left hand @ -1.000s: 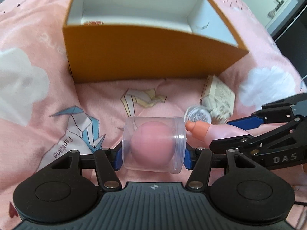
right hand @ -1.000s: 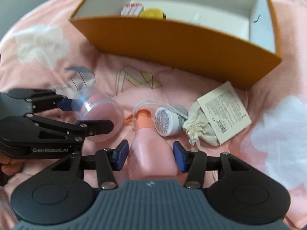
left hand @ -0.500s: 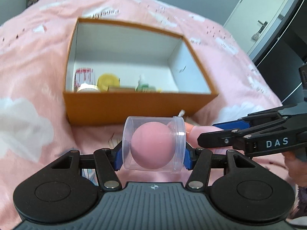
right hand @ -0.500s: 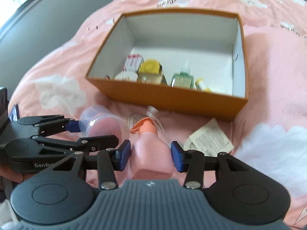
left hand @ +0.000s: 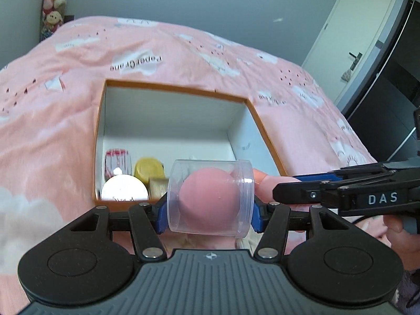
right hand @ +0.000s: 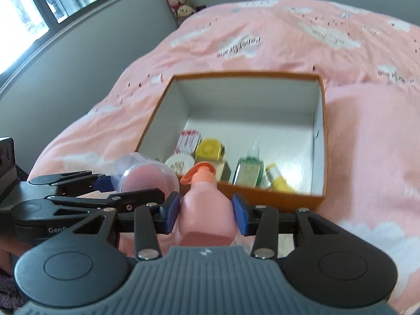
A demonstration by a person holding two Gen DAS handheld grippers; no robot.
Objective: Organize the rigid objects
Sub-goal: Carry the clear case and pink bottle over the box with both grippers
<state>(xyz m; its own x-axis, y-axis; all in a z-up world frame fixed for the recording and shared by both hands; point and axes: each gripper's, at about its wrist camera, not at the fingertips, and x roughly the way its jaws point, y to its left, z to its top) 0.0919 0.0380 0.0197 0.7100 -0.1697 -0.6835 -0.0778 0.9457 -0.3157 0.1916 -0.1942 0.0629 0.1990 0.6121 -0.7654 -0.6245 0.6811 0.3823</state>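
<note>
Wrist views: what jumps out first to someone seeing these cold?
Each gripper carries something above the pink bedspread: the left gripper clamps a clear jar with a pink ball inside, and the right gripper has its jaws on a pink bottle with an orange cap. Just beyond both sits an open orange box, a few small containers clustered along its near wall.

Both wrist views look down, apparently nearby, sharing box [left hand: 265,141].
</note>
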